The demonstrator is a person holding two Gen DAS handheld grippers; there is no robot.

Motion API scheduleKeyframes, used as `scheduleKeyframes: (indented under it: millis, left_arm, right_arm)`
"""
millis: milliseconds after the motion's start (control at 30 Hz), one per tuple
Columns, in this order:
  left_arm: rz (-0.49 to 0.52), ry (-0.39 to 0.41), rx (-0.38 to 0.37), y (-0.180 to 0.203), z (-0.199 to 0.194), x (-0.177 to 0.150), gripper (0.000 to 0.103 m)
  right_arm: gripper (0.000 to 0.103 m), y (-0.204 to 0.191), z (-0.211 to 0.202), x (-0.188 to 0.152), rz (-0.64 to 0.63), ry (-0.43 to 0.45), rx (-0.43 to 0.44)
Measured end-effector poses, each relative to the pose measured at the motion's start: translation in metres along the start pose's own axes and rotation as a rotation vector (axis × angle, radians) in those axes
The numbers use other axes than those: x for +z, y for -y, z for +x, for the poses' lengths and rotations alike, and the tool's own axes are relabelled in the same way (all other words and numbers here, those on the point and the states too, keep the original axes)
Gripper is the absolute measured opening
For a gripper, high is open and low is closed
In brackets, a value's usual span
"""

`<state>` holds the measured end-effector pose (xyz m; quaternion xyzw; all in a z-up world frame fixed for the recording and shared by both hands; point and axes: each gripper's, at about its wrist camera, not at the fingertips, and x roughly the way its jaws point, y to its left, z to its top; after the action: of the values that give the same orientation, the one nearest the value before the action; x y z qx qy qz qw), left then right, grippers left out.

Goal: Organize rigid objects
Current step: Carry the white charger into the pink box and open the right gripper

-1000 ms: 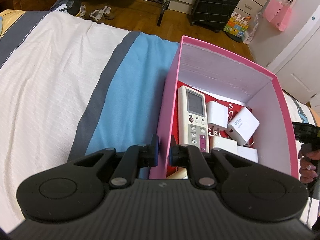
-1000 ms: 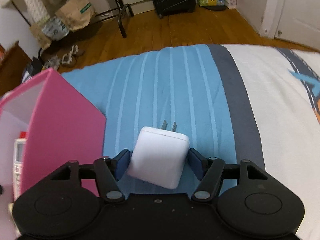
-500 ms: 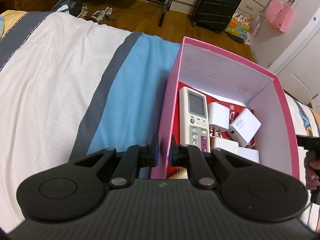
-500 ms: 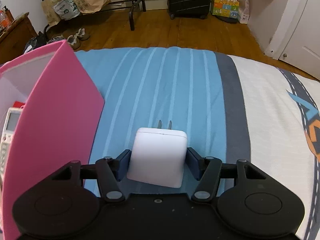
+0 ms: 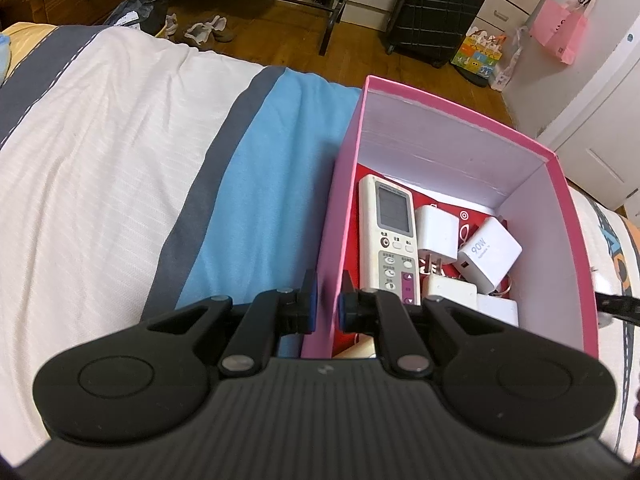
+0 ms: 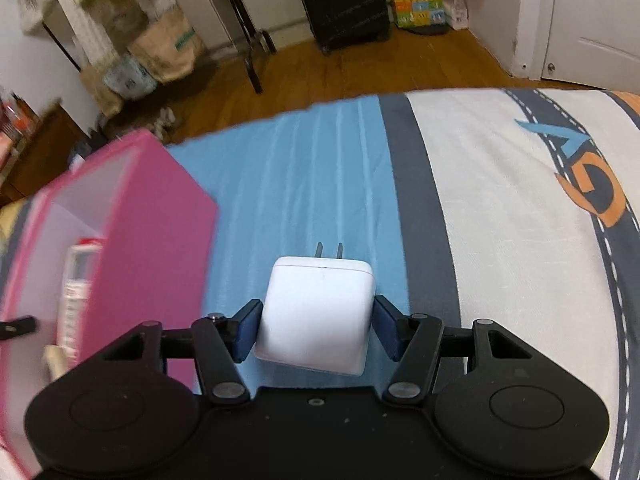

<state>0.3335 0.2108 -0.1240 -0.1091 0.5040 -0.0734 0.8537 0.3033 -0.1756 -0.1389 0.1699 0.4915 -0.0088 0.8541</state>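
Now pinching the near left wall of the pink box (image 5: 344,208): left gripper (image 5: 327,306), one pad outside, one inside, clamped on the rim. Standing on the bed (image 5: 100,152), over the blue stripe. Inside, lying flat on a red sheet: a white remote (image 5: 390,236) along the left wall, beside it several white chargers, one marked 90W (image 5: 490,254).

Over on the right, clenched on a white charger (image 6: 316,314): right gripper (image 6: 316,330), blue pads pressed to both sides, prongs pointing away. Held above the blue stripe, just right of the box's outer wall, apart from it. Box blurred in that view, remote dimly visible within. Beyond the bed: wooden floor, a black suitcase (image 5: 434,10).
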Motion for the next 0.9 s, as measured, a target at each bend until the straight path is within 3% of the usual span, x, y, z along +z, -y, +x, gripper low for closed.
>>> scheduleKeyframes:
  millis: [167,333,567,733,900]
  left_arm:
    - [0.005,0.005,0.006,0.001,0.0,0.0,0.01]
    - [0.005,0.006,0.008,0.001,-0.001,0.0,0.01]
    - [0.003,0.005,0.007,0.001,-0.001,-0.001,0.01]
    - [0.003,0.004,0.003,0.002,0.0,-0.001,0.01]
    - [-0.003,0.003,-0.008,0.002,0.0,-0.002,0.01]
  right_arm:
    - [0.064,-0.026,-0.045,-0.004,-0.078,0.096,0.086]
    - [0.065,-0.059,-0.083,-0.015,-0.202,0.181,0.228]
    - [0.065,-0.118,-0.084,-0.041,-0.46,0.159,0.397]
    - [0.065,-0.151,-0.061,-0.059,-0.612,0.081,0.41]
    - [0.064,-0.17,-0.035,-0.073,-0.72,0.025,0.306]
